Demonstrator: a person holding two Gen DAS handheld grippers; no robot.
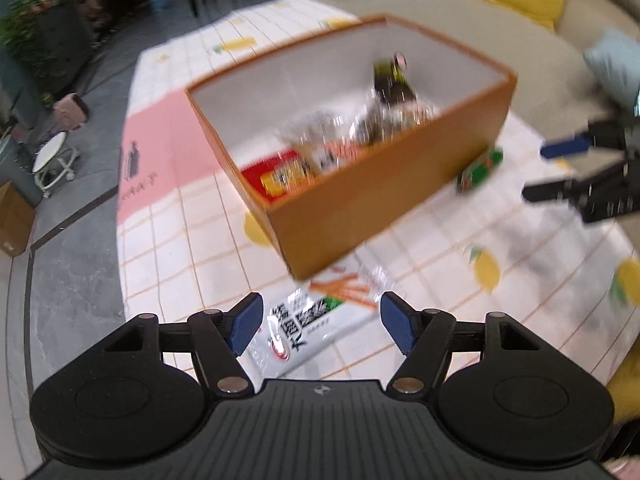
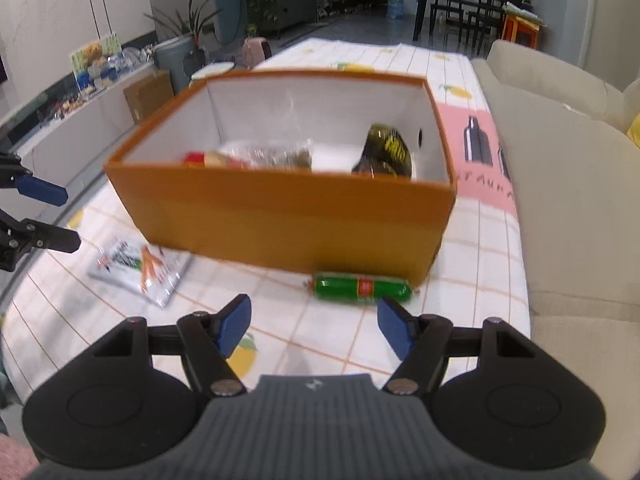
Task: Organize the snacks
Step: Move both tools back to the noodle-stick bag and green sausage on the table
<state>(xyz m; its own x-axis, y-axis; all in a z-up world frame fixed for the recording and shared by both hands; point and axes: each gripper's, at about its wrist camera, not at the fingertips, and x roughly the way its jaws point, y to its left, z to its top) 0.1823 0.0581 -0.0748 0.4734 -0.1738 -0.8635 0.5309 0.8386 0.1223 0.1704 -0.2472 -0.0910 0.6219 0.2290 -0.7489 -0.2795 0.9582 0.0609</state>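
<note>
Counting: one orange box [image 2: 280, 216] | one green sausage [image 2: 362, 288] | one white packet [image 1: 304, 328] | left tool [image 1: 320, 322], right tool [image 2: 314, 320] both wide, empty

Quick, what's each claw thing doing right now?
Left gripper: open, empty, above the white snack packet.
Right gripper: open, empty, near the green sausage.

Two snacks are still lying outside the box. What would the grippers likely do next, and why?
Probably each lowers onto the snack lying ahead of it. The left gripper is open above the white packet, and the right gripper is open just short of the green sausage. Both snacks lie on the tablecloth beside the orange box.
</note>
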